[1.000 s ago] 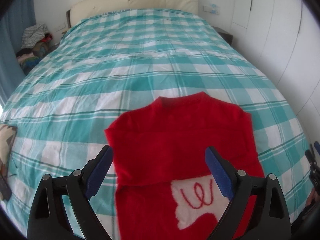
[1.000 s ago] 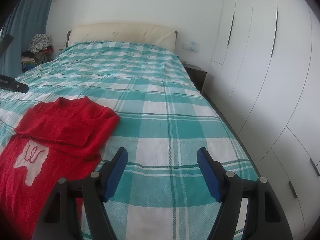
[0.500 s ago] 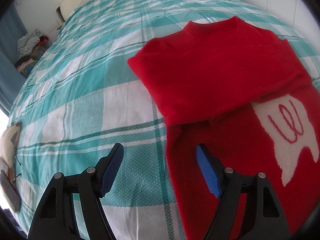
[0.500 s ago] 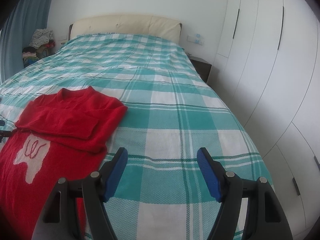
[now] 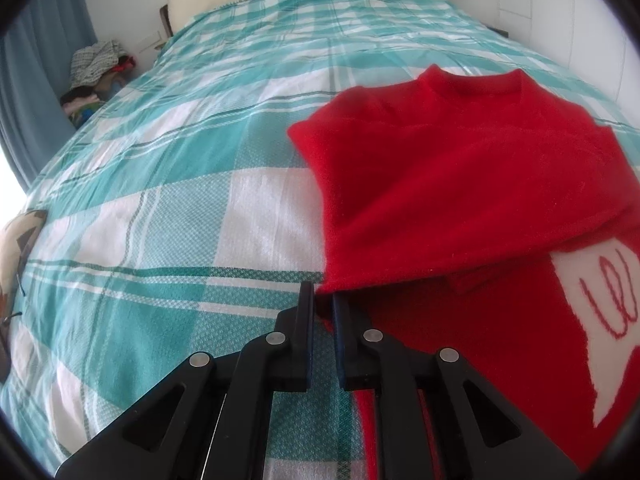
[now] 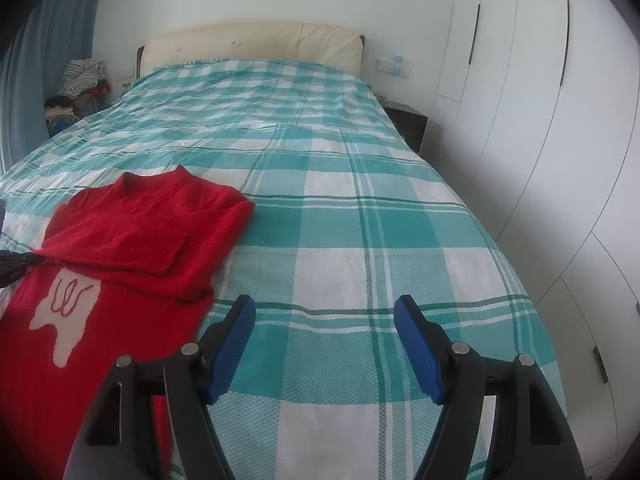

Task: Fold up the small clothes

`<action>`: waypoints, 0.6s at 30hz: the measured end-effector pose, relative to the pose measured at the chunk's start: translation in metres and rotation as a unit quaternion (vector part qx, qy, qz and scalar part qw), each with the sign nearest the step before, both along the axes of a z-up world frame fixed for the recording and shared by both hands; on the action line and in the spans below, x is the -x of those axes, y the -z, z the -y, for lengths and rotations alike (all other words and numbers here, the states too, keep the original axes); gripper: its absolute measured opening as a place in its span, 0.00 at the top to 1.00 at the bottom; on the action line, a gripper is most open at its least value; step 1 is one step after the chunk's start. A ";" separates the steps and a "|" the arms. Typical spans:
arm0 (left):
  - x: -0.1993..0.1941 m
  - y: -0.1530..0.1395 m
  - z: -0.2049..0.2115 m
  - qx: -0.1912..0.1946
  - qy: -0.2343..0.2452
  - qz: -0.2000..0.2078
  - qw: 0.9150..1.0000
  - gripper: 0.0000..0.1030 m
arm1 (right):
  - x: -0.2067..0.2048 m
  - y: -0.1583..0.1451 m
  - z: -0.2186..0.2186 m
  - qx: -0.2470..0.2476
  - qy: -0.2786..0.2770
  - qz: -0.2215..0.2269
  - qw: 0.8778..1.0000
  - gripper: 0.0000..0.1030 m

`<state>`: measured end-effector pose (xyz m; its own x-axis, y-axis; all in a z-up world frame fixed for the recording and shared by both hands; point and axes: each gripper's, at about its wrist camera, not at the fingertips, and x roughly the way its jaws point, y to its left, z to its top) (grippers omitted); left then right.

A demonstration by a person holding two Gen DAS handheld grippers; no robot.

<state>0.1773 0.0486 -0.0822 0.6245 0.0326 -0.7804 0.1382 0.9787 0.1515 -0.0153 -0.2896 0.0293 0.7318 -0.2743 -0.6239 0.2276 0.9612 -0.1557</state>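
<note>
Lowered since a second ago: left gripper (image 5: 323, 300), jaws closing, pinching the left edge of the red sweater (image 5: 460, 184). Sweater: on checked bedspread (image 6: 360, 240), sleeves folded across chest. Right gripper (image 6: 324, 320): spread, empty, above bedspread.

The checked bedspread (image 6: 360, 208) is lying bare across the bed's middle, its right side and up to the headboard (image 6: 256, 42), leaving wide passage there. The red sweater (image 6: 132, 232) is occupying the near left part. White wardrobe doors (image 6: 540, 140) are closing in along the right edge, and a nightstand (image 6: 408, 122) is standing at the far right corner. A clothes pile (image 6: 78, 84) is crowding the far left corner beside the curtain (image 5: 36, 80).
</note>
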 end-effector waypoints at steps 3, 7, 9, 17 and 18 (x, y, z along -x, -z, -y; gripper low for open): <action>0.003 -0.004 -0.005 0.002 -0.008 -0.005 1.000 0.75 | 0.002 -0.001 -0.002 0.003 -0.001 0.001 1.000 0.31; 0.011 -0.009 -0.020 0.001 -0.035 -0.022 0.999 0.66 | 0.005 -0.003 0.002 -0.004 0.005 0.005 1.000 0.31; 0.018 -0.014 -0.031 0.009 -0.052 -0.030 0.998 0.58 | 0.007 -0.006 0.004 -0.008 0.009 0.010 1.000 0.31; 0.068 -0.060 -0.047 0.052 -0.070 0.012 0.996 0.13 | 0.012 -0.012 0.007 -0.009 0.020 0.023 0.999 0.31; 0.074 -0.063 -0.046 0.055 -0.066 0.021 0.996 0.11 | 0.012 -0.012 0.008 -0.008 0.021 0.022 0.999 0.30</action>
<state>0.1034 0.0946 -0.0189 0.6528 0.0323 -0.7568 0.0031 0.9990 0.0453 -0.0270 -0.2972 0.0412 0.7464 -0.2957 -0.5963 0.2749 0.9529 -0.1284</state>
